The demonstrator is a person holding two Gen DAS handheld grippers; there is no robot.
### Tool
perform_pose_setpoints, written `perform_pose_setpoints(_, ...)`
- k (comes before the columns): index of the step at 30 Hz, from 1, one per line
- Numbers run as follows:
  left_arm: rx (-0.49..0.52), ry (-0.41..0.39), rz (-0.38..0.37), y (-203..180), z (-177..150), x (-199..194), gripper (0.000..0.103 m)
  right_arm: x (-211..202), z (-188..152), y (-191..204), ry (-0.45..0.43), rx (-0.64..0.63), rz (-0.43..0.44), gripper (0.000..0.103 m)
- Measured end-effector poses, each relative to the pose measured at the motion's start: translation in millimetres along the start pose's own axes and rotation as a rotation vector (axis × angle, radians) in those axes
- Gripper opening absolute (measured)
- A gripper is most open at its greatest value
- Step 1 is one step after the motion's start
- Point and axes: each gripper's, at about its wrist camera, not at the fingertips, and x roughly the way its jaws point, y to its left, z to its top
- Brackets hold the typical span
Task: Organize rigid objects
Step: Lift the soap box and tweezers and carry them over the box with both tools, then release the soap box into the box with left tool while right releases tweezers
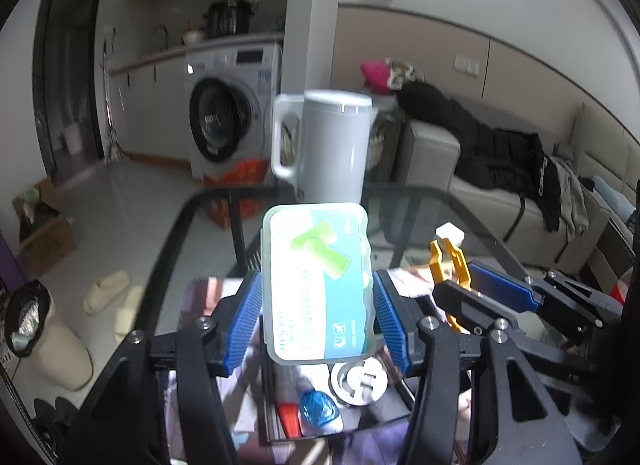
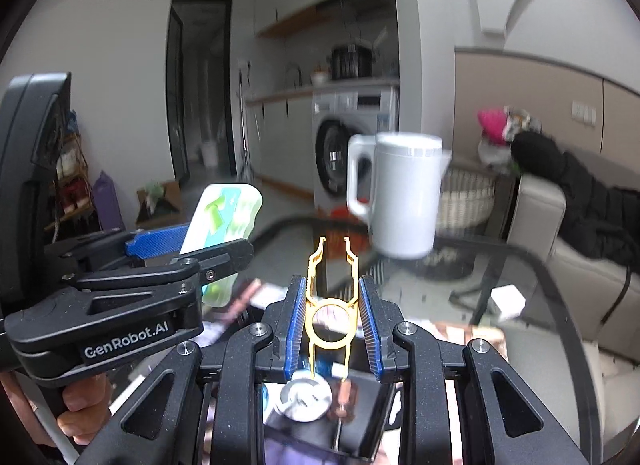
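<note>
My left gripper [image 1: 318,313] is shut on a clear plastic case [image 1: 318,285] with a teal and green label, held upright above the glass table [image 1: 420,205]. The same case [image 2: 224,217] shows at the left of the right wrist view, in the left gripper [image 2: 192,257]. My right gripper [image 2: 330,321] is shut on a thin yellow plastic clip [image 2: 330,297] with a ring in its middle and two prongs pointing forward. That clip [image 1: 446,261] and the right gripper [image 1: 472,289] appear at the right of the left wrist view. Under both grippers sits a black tray [image 2: 360,425] with small items.
A pale grey lidded jug [image 1: 334,149] [image 2: 404,193] stands at the table's far side. The tray holds a round white plug [image 1: 362,383], a blue-capped tube [image 1: 318,405] and a red item [image 1: 288,417]. A small white box [image 1: 450,233] lies right. Washing machine [image 1: 228,121], sofa [image 1: 520,201] beyond.
</note>
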Motion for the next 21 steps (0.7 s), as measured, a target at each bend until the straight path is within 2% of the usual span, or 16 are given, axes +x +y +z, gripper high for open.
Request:
perform_pose_setpoints(5,0.028,0.139,0.031,-6.6,-13.3,30.1,0.055,29.9,-13.0,-11.4,0.175,0.068,0.048,0.026)
perform_pose_setpoints(10,0.035,0.278,0.03,-11.7,-29.5,54.4,0.055,55.4,-32.4,-21.9,0.323,0.124,0.064,0.026)
perform_pose_setpoints(16,0.049,0.334,0.043,-14.1,-43.3,61.2,0.055,66.3,-51.0,-23.0,0.411,0.121,0.082,0.026)
perform_pose_setpoints(21,0.093,0.357,0.039,-16.9,-49.2,48.2,0.055,61.5,-56.5,-17.2,0.429,0.065,0.077,0.026)
